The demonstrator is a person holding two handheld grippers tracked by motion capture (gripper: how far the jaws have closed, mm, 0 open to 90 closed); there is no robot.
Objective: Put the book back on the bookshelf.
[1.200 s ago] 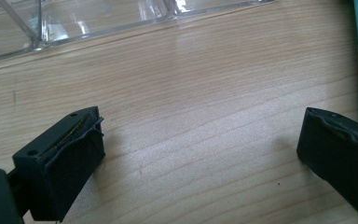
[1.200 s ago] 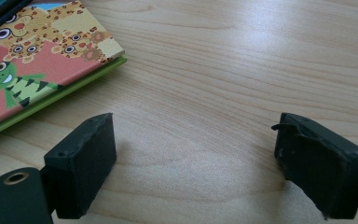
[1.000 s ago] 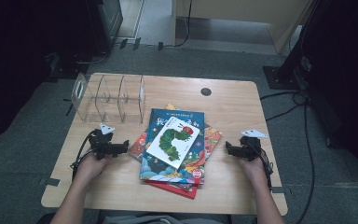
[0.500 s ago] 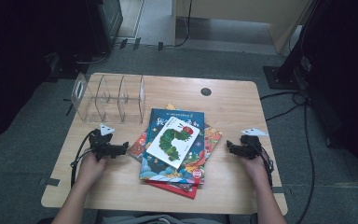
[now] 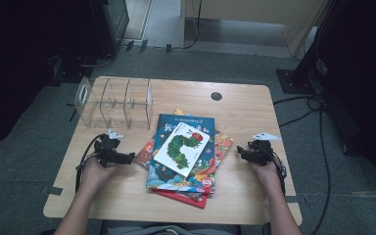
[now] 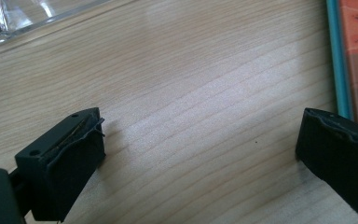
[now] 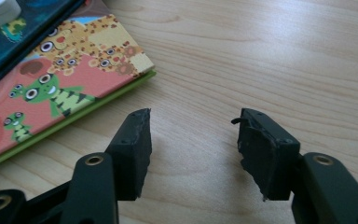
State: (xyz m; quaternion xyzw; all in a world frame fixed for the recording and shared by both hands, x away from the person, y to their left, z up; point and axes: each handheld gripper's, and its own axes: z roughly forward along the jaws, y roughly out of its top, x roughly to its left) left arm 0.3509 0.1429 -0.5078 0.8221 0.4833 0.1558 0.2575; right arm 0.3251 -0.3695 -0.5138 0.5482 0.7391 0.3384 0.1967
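Observation:
A stack of picture books (image 5: 186,159) lies in the middle of the wooden table (image 5: 235,112), with a white caterpillar book (image 5: 182,148) on top of a dark blue one. My left gripper (image 5: 127,157) rests on the table just left of the stack, open, with bare wood between its jaws (image 6: 200,140). A book's teal edge (image 6: 338,60) shows to the right in the left gripper view. My right gripper (image 5: 241,152) sits right of the stack, open and empty (image 7: 193,135). An orange animal-print book (image 7: 51,98) lies to its left.
A clear acrylic divider rack (image 5: 115,103) stands at the table's back left; its base (image 6: 23,18) shows in the left gripper view. A round cable hole (image 5: 216,96) is at the back. Cables trail off both sides. Dark equipment surrounds the table.
Both grippers have stayed almost in place beside the stack; the right one has shifted slightly toward the person. The books have not moved.

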